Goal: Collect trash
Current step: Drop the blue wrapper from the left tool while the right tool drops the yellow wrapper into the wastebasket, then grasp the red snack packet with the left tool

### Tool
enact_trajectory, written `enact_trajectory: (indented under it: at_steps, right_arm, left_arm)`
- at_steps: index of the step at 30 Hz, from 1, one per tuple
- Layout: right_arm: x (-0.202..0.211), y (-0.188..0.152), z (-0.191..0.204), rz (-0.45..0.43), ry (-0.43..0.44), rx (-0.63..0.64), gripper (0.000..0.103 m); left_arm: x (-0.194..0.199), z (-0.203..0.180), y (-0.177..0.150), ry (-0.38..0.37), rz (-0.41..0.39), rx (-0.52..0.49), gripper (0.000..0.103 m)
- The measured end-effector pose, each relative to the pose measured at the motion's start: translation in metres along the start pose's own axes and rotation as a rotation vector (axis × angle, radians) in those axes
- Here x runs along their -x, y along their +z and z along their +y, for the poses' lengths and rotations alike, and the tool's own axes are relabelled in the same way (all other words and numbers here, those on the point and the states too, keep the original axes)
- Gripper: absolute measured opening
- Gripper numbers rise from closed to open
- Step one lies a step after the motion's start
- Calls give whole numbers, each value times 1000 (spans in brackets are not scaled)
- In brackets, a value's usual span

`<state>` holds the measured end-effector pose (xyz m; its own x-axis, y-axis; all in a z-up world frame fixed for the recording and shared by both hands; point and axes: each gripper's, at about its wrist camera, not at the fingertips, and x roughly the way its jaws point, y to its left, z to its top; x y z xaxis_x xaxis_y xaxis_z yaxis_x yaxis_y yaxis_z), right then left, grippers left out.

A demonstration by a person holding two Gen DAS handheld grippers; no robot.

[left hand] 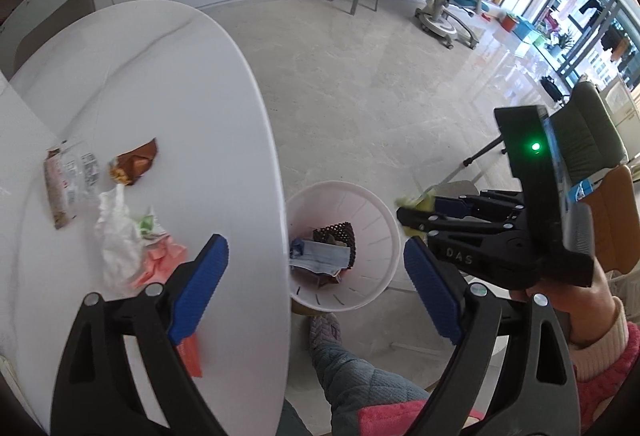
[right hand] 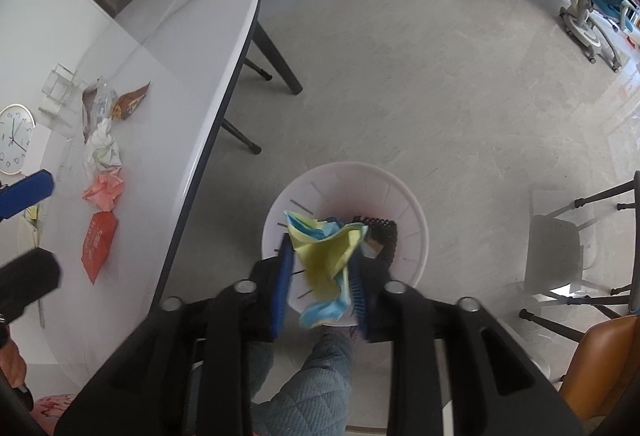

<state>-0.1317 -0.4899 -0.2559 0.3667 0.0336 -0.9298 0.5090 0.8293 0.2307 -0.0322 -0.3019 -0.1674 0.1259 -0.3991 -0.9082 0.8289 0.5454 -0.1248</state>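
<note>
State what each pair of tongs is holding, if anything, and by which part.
Left tongs: wide open, holding nothing. Right tongs: the crumpled yellow-and-blue wrapper sits between the blue pads by its middle, above the white bin; whether they grip it cannot be told.

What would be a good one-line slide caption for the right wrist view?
Right gripper above the white bin, a yellow-and-blue wrapper between its fingers.

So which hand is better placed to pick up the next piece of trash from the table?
The left. The left gripper is open and empty at the table edge, close to the pink crumpled paper. The right gripper is over the white bin, the yellow-and-blue wrapper between its fingers.
</note>
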Motion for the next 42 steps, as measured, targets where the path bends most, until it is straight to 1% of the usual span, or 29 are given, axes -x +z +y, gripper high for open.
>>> enact_trajectory:
  at_steps: [2, 3, 6, 9, 10, 12, 14, 15, 18, 21, 25, 30, 33, 35, 37, 40, 42]
  right_arm:
    - [-5, -1, 5, 6, -19, -19, 69]
    - [-6, -1, 7, 3, -27, -25, 73]
    - [-5, 0, 15, -2, -37, -43, 79]
    - [5, 4, 23, -31, -57, -56, 85]
    - [10, 5, 26, -44, -66, -60, 85]
    - [22, 8, 31, -71, -91, -69, 91]
    - [35, 10, 37, -101, -118, -89, 94]
    - [43, 11, 38, -118, -118, -99, 96]
    - [60, 10, 48, -157, -90, -130, 97]
    - [69, 5, 61, -185, -67, -139, 98]
    - [69, -1, 81, -183, -62, -119, 98]
    - [61, -13, 100, -155, -53, -103, 98]
    - [58, -21, 108, -148, -54, -96, 98]
    - [56, -25, 111, -141, -54, -91, 98]
    - [56, -29, 112, -136, -51, -91, 98]
    - [56, -32, 113, -131, -45, -84, 98]
    - [55, -33, 113, -129, -44, -76, 98]
  left_arm:
    - [5, 9, -3, 11, -4, 16, 86]
    - [7, 14, -4, 13, -5, 23, 86]
    - [13, 24, -10, 27, -12, 41, 86]
    - [24, 41, -16, 37, -21, 54, 86]
    - [29, 45, -19, 36, -26, 58, 87]
    - [41, 60, -29, 26, -48, 63, 91]
    - [51, 74, -40, 11, -68, 56, 92]
    - [54, 80, -45, 5, -71, 54, 92]
    - [60, 108, -67, -26, -64, 58, 93]
    - [57, 123, -83, -48, -44, 70, 93]
    - [38, 135, -94, -69, -20, 74, 93]
    - [5, 131, -96, -69, 18, 40, 93]
    - [-10, 126, -96, -69, 29, 36, 93]
    - [-21, 123, -94, -60, 40, 35, 89]
    - [-28, 120, -93, -58, 44, 25, 88]
    - [-36, 117, -94, -27, 50, 19, 87]
    - [-38, 115, -95, -12, 53, 24, 78]
